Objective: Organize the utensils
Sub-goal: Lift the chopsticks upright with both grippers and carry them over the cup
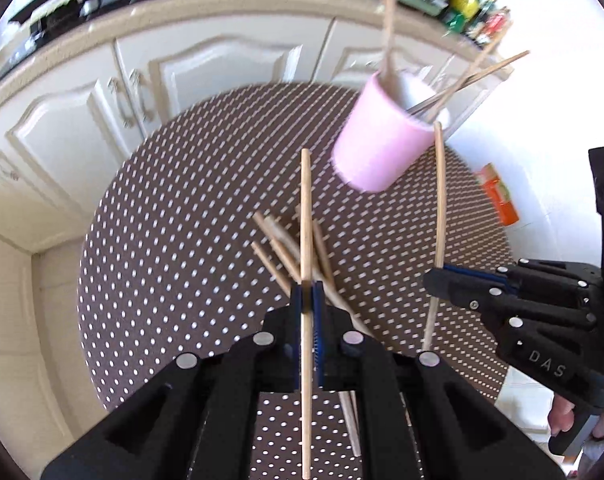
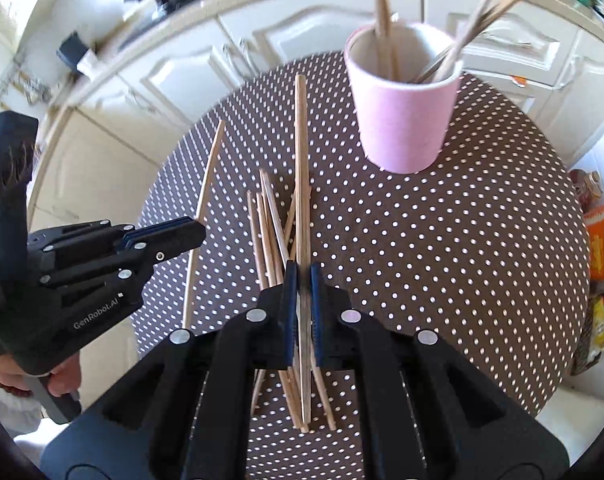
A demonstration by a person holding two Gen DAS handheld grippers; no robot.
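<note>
Table: dotted brown cloth (image 2: 462,260), kitchen cabinets (image 1: 201,68) behind.
Left gripper (image 1: 312,292): clamped on one chopstick (image 1: 306,208).
Right gripper (image 2: 304,280): clamped on another chopstick (image 2: 300,140).
Pile (image 2: 267,232): loose chopsticks on the cloth below.
Pink cup (image 2: 402,120): upright beyond the pile, holding sticks.

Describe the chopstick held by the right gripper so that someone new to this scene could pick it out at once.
Start at the round dotted table with the pink cup on it. Nearer than the cup, loose chopsticks lie in a pile. The chopstick you want rises out of the right gripper, pinched between its fingers. It alone is lifted clear of the pile, its tip pointing away past the pile's far end.
</note>
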